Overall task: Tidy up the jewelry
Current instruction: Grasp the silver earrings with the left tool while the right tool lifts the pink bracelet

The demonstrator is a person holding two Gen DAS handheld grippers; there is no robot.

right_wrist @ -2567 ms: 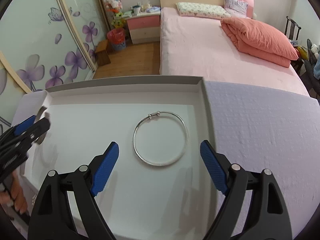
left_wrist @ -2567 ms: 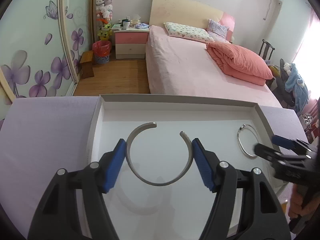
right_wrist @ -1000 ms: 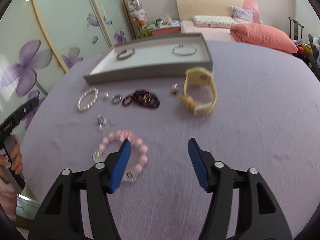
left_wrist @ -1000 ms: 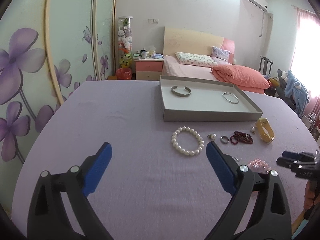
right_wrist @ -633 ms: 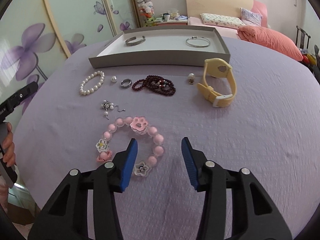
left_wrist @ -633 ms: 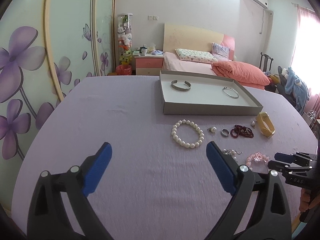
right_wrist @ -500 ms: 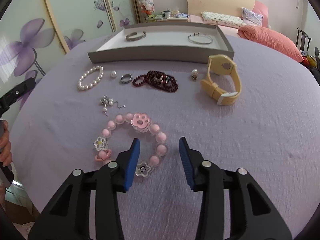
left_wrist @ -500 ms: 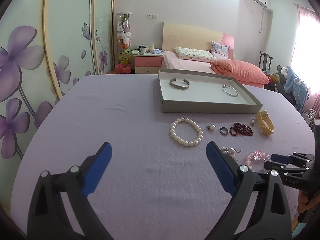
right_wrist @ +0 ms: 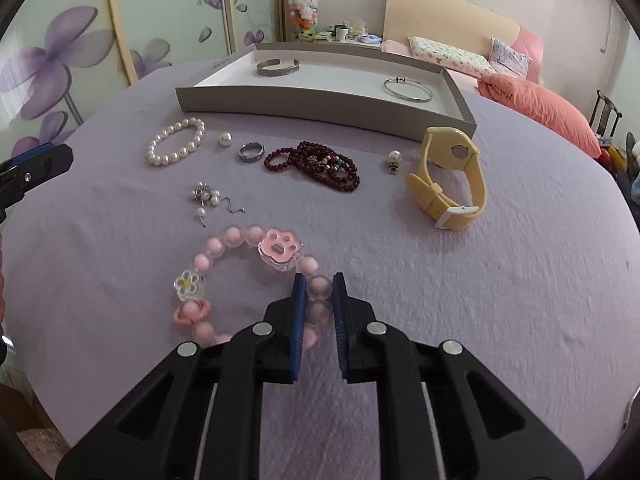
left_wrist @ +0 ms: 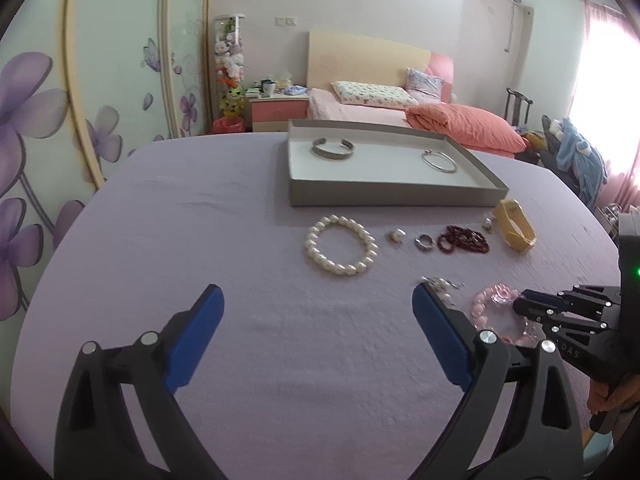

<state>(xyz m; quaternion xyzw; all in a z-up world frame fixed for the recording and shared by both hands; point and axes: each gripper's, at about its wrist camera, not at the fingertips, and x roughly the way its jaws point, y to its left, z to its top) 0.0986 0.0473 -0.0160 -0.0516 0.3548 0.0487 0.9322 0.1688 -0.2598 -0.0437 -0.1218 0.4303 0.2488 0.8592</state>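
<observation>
Lilac cloth covers the round worktop (right_wrist: 500,280). Right hand-held gripper (right_wrist: 319,292) points down at the near edge, blue pads nearly together, pinching a bead of the pink bead bracelet (right_wrist: 224,248). That bracelet lies flat on the cloth; its paw charm (right_wrist: 280,249) sits just beyond the pads, its flower charm (right_wrist: 188,285) to the left.

Left hand-held gripper (left_wrist: 318,312) hovers wide open over bare cloth, nothing between its pads. White pearl bracelet (left_wrist: 341,250) lies well ahead of it.

Row in front of the tray, left to right in the right wrist view: pearl bracelet, loose pearl (right_wrist: 225,139), silver ring (right_wrist: 251,152), dark red bead string (right_wrist: 316,164), small pearl earring (right_wrist: 394,158), yellow watch (right_wrist: 450,178) standing on its edge. Tangle of small pearl earrings (right_wrist: 208,196) lies between that row and the pink bracelet.

Grey tray (right_wrist: 320,102) at the far side holds a silver cuff (right_wrist: 278,68) at left and a thin silver bangle (right_wrist: 408,90) at right, well apart.
</observation>
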